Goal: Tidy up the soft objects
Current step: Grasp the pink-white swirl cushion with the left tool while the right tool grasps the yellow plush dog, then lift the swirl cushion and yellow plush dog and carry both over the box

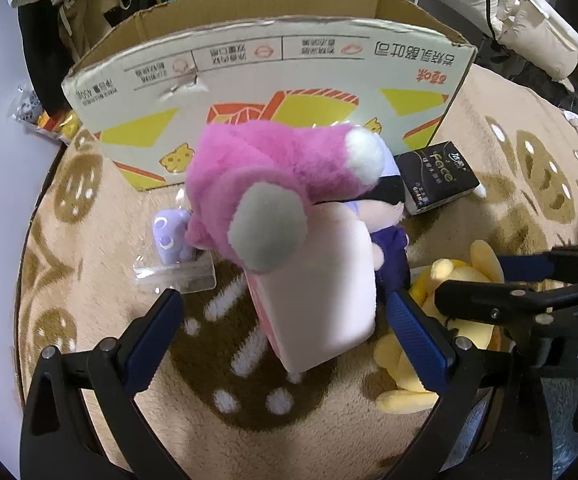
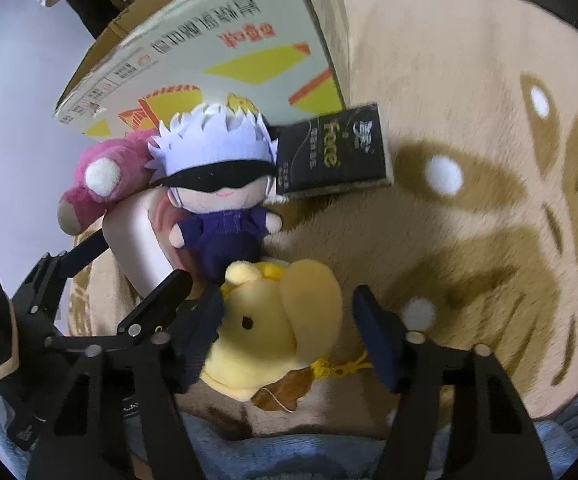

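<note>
We record the cardboard box (image 1: 273, 92) standing on the rug (image 1: 529, 200). Before it lies the pink plush (image 1: 273, 176), the blindfolded doll (image 2: 217, 184) against it. The left gripper (image 1: 285, 344) gapes wide, seemingly empty; the right gripper (image 2: 285, 340) straddles the yellow plush (image 2: 273, 320), jaws wide.

Soft indoor light, fisheye-warped edges, slight blur
</note>
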### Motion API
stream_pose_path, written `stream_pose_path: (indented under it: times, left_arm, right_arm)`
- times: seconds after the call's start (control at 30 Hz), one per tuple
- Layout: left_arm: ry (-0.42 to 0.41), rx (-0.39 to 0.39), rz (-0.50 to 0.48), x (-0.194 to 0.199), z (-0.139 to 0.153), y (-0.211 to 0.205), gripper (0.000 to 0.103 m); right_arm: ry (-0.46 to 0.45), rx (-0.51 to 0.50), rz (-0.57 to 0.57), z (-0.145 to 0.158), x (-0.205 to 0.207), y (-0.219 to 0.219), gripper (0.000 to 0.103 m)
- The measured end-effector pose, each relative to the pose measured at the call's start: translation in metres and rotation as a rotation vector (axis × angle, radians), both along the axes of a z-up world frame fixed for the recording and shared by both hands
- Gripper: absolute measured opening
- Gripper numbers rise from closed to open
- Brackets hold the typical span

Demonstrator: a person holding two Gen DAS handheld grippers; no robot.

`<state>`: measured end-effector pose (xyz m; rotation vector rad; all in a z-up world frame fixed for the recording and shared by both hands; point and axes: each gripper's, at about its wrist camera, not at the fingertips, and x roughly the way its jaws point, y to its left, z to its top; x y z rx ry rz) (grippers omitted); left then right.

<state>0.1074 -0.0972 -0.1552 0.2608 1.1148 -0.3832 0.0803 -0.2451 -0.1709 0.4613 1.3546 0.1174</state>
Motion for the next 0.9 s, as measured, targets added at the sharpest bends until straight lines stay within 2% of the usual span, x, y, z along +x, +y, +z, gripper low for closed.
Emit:
stream_pose_path:
  times: [0.03,0.1,0.17,0.2,0.3,0.43,0.6,0.9]
  left_arm:
    - [0.004,-0.003,0.002,0.001,-0.001,0.001,0.099]
    - [0.017,-0.015,0.005,0.002,-0.004,0.002,0.094]
    - [0.035,-0.028,0.007,0.004,-0.007,0.004,0.082]
    - [0.049,-0.046,0.006,0.005,-0.009,0.005,0.080]
    - [0.075,-0.090,-0.001,0.008,-0.011,0.008,0.061]
    - [0.063,-0.078,-0.007,0.002,-0.010,0.006,0.047]
    - [0.063,-0.104,0.012,-0.002,-0.003,0.013,0.038]
    - [0.031,-0.116,0.054,-0.020,0.015,0.026,0.037]
  right_arm:
    - [0.006,0.021,-0.002,-0.004,0.000,-0.001,0.054]
    - [0.012,0.050,-0.014,-0.007,0.000,-0.003,0.053]
    - [0.006,0.046,-0.011,-0.007,0.000,-0.003,0.049]
    - [0.003,0.046,-0.012,-0.007,0.000,-0.005,0.048]
    - [-0.012,0.033,-0.006,-0.003,0.002,-0.006,0.046]
    - [-0.049,-0.043,0.032,0.008,0.009,0.004,0.046]
    - [-0.115,-0.143,0.076,0.022,0.008,0.021,0.045]
    - [-0.269,-0.221,0.044,0.057,0.001,0.022,0.045]
